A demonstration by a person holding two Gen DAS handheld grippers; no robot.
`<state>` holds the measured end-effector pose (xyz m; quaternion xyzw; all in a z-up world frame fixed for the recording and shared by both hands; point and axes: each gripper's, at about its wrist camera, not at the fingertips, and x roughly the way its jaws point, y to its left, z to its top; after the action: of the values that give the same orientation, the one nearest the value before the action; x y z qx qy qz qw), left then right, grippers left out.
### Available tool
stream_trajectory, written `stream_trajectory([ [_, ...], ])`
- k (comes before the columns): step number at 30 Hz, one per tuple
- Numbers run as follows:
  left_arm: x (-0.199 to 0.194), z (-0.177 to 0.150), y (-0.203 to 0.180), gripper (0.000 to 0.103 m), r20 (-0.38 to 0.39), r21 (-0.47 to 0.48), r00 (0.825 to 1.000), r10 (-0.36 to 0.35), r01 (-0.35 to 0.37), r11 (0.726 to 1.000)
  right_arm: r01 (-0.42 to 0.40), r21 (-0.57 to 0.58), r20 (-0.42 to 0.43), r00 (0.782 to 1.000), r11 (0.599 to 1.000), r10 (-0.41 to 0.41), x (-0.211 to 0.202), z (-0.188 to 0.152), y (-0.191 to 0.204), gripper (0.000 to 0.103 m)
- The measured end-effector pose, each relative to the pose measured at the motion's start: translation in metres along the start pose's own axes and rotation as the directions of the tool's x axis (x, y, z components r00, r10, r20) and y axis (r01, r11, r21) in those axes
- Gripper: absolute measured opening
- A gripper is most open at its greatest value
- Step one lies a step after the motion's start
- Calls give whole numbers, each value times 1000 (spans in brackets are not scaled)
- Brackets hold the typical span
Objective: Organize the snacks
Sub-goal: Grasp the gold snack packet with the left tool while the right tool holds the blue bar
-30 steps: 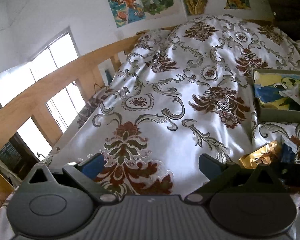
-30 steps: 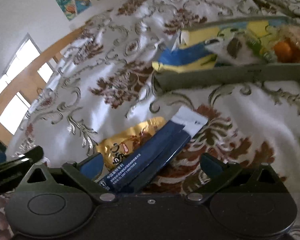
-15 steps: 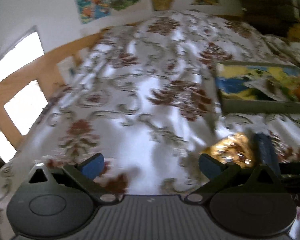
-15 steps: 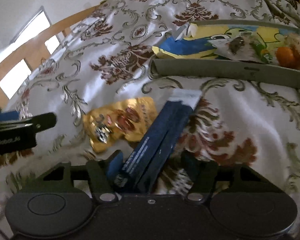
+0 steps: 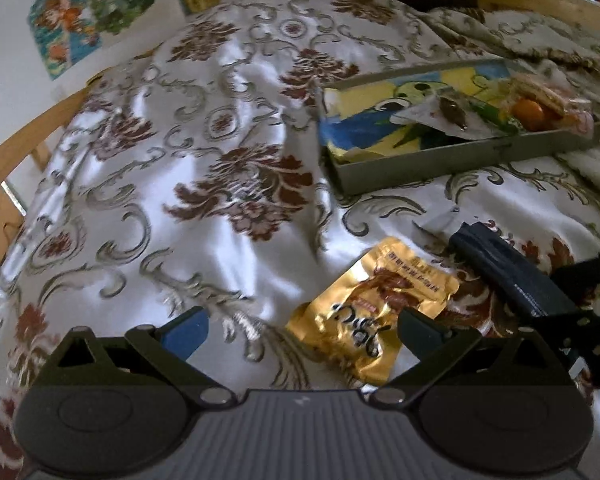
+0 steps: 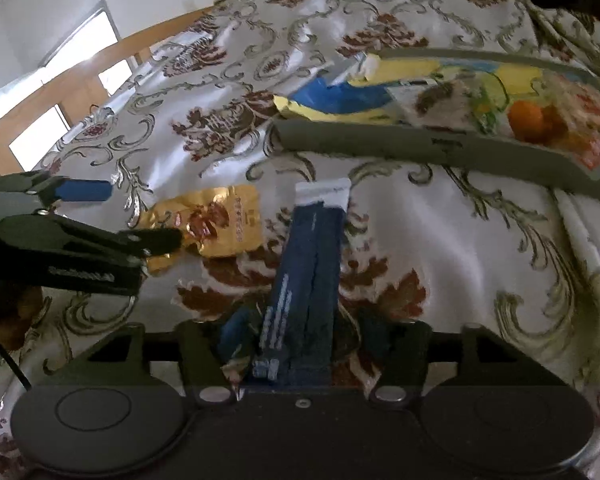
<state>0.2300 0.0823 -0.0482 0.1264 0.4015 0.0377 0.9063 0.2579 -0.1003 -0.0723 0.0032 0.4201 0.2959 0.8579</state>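
Note:
A gold foil snack packet [image 5: 370, 312] lies on the patterned bedspread, and it also shows in the right wrist view [image 6: 214, 226]. My left gripper [image 5: 300, 330] is open, low over the bed, with the gold packet by its right finger. My right gripper [image 6: 304, 336] is shut on a long dark blue snack packet [image 6: 310, 280], which also shows in the left wrist view [image 5: 504, 268]. A grey tray [image 5: 452, 160] holds several snacks; it also shows in the right wrist view [image 6: 420, 148].
The floral bedspread [image 5: 180, 160] covers the whole bed. A wooden bed frame [image 6: 80, 80] and a window lie to the left. Posters [image 5: 88, 12] hang on the wall behind. Rumpled bedding [image 5: 540, 40] lies behind the tray.
My right gripper has closed on the dark blue packet. My left gripper has swung right, toward the gold packet.

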Motion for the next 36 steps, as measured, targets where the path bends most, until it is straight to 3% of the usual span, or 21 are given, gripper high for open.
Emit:
stream_trajectory([
  [5, 7, 9, -12, 102, 14, 86, 999, 30, -31, 996, 16, -22, 3, 1000, 1000, -16, 17, 14, 0, 69],
  [9, 12, 15, -21, 103, 19, 162, 999, 41, -44, 986, 27, -62, -3, 1000, 998, -27, 19, 13, -3, 58],
  [12, 17, 18, -26, 102, -21, 191, 1000, -12, 15, 981, 29, -89, -11, 999, 996, -30, 13, 7, -8, 42],
  [13, 19, 19, -28, 102, -47, 203, 998, -41, 50, 978, 26, -98, -12, 1000, 995, -27, 10, 4, -10, 41],
  [16, 17, 15, -37, 101, -90, 261, 989, -115, 135, 956, 8, -143, -24, 1000, 990, -11, -3, -6, -17, 41],
  [21, 5, 9, -48, 95, -78, 307, 984, -161, 177, 935, 16, -207, -56, 998, 978, -28, -29, -25, -24, 41],
  [27, -6, 10, -55, 95, -78, 341, 977, -199, 213, 915, 21, -79, -47, 999, 997, -25, -57, -46, -45, 41],
  [30, -3, 11, -60, 97, -103, 398, 978, -180, 206, 894, 38, -93, -27, 999, 995, -41, -57, -49, -42, 41],
  [36, 7, 17, -69, 98, -160, 527, 970, -183, 241, 815, 31, -184, 26, 999, 983, -26, -51, -59, -38, 42],
])
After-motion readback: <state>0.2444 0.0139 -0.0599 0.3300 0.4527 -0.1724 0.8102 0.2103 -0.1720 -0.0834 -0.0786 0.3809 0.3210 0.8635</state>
